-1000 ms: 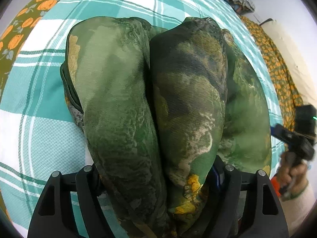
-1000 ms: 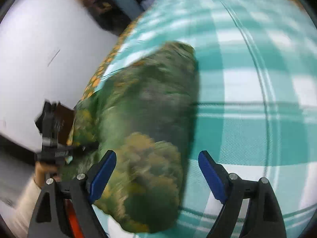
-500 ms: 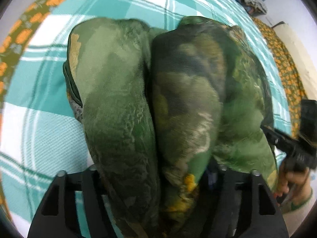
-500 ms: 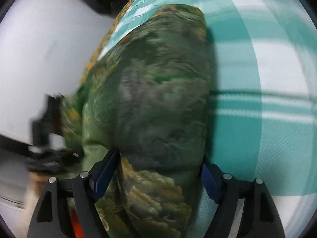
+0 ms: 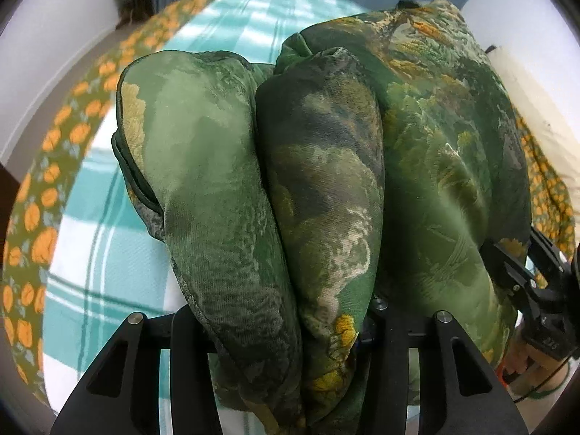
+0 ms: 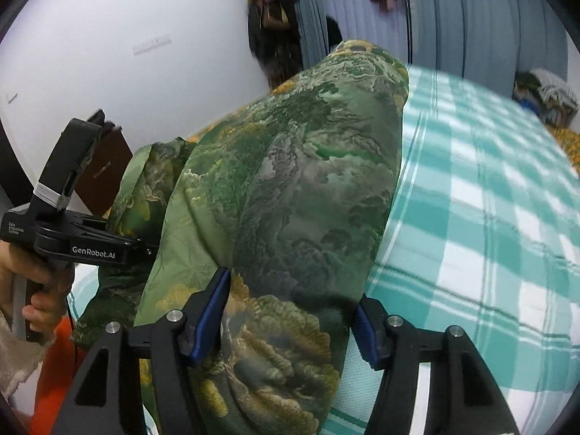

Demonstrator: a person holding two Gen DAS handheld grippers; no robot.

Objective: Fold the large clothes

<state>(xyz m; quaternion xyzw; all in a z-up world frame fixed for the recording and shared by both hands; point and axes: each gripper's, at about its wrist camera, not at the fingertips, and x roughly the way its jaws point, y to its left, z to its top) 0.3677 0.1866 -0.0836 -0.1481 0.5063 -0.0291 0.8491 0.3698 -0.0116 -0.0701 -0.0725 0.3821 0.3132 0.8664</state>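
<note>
A large green garment (image 5: 326,181) with a landscape print is bunched in thick folds and hangs lifted above the bed. My left gripper (image 5: 282,320) is at the near edge; its jaws are closing on two folds squeezed between them. In the right wrist view the same garment (image 6: 290,181) runs up and away from me. My right gripper (image 6: 290,313) has the cloth's right-hand fold between its blue pads (image 6: 212,308), which touch it on both sides, and its jaws are closing too. The fingertips of both grippers are partly buried in fabric.
The bed carries a teal and white checked sheet (image 6: 489,235) with an orange floral cover (image 5: 36,217) along its edges. A white wall and blue curtains (image 6: 471,18) stand behind. A pile of clothes (image 6: 543,98) lies at the far corner. A hand (image 6: 32,290) holds the left gripper's handle.
Both grippers narrowed onto the folds and rose, lifting the garment off the sheet. The right gripper rolled and moved in around the fold; wall and curtains now show.
</note>
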